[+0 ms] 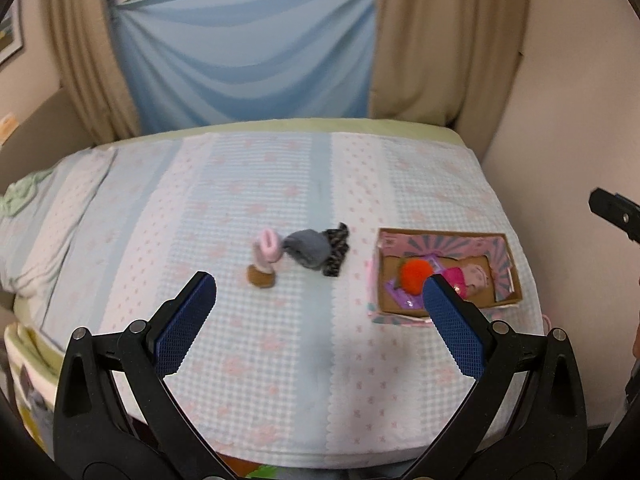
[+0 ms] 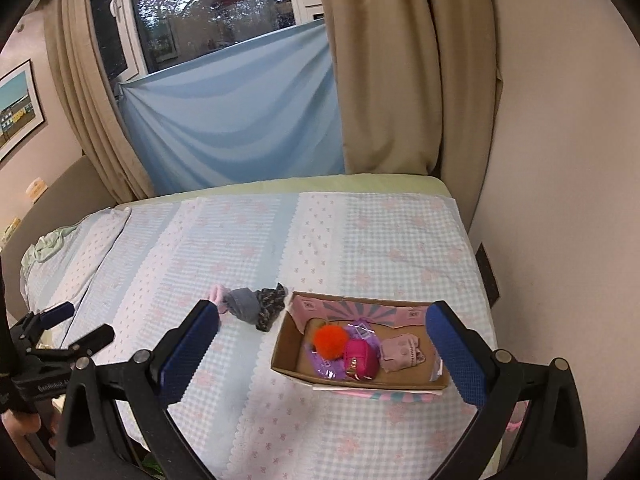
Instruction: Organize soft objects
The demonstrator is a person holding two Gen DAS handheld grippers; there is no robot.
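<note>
A cardboard box (image 2: 285, 350) (image 1: 509, 258) sits on the bed at the right. It holds an orange pom-pom (image 2: 330, 341) (image 1: 414, 274), a magenta pouch (image 2: 361, 359), a purple packet (image 2: 320, 364) and a pale pink fabric piece (image 2: 400, 352). Left of the box lie a grey sock (image 1: 308, 248) (image 2: 244, 306), a dark patterned cloth (image 1: 338, 250) (image 2: 272, 304), a pink sock (image 1: 266, 250) and a brown round piece (image 1: 261, 276). My left gripper (image 1: 318, 292) is open and empty, above the bed in front of these. My right gripper (image 2: 322, 320) is open and empty, in front of the box.
The bed has a blue and pink checked cover (image 1: 256, 360). A wall (image 2: 560, 160) runs along its right side. Beige curtains (image 2: 380, 80) and a blue sheet (image 2: 240, 112) hang behind. A rumpled pillow (image 1: 36, 232) lies at the left.
</note>
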